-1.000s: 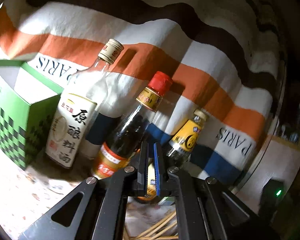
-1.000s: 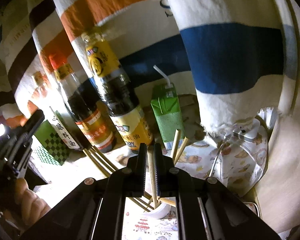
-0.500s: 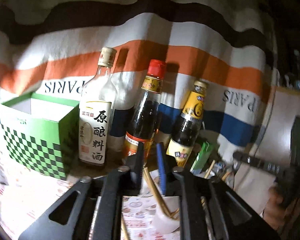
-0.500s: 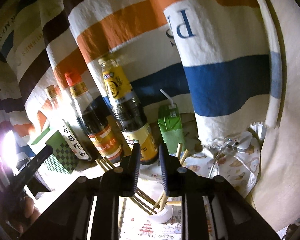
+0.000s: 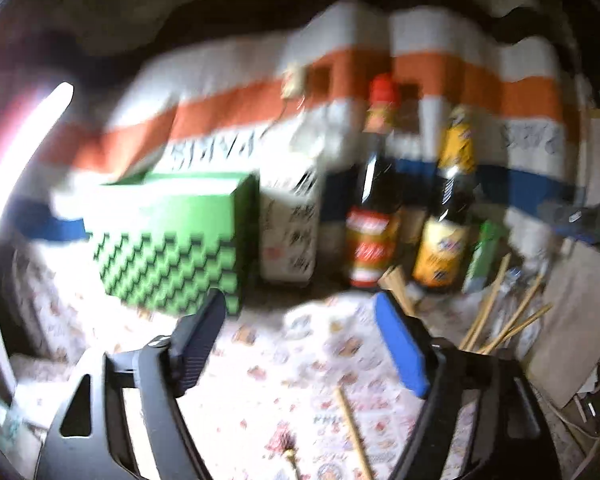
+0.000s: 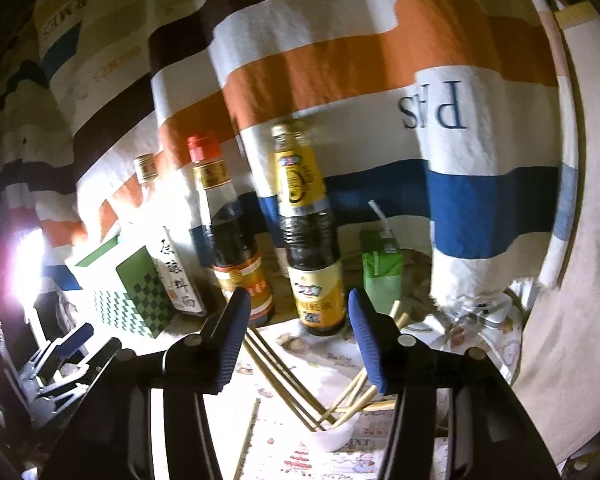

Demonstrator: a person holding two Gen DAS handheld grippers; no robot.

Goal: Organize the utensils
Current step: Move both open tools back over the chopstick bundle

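Several wooden chopsticks (image 6: pixel 284 372) lean in a small white cup (image 6: pixel 332 434) on the patterned tablecloth. My right gripper (image 6: pixel 298 336) hangs just above and in front of the cup, its jaws opening, and its pads touch nothing. The blurred left wrist view shows my left gripper (image 5: pixel 298 340) over the cloth, jaws also opening with nothing between them. A single chopstick (image 5: pixel 352 432) lies on the cloth below it, and more chopsticks (image 5: pixel 496 312) stand to its right. The left gripper (image 6: pixel 60 352) also shows at the lower left of the right wrist view.
A green checked open box (image 6: pixel 128 292) stands at the left. Beside it stand a clear bottle (image 6: pixel 176 276), a red-capped dark bottle (image 6: pixel 228 240) and a yellow-labelled bottle (image 6: pixel 308 240). A green juice carton (image 6: pixel 380 268) with a straw follows. A striped cloth (image 6: pixel 340 60) hangs behind.
Both grippers went from shut to open. The right one let go of the chopstick it pinched and rose. The left view rolled and swung left, bringing the green box toward the middle.
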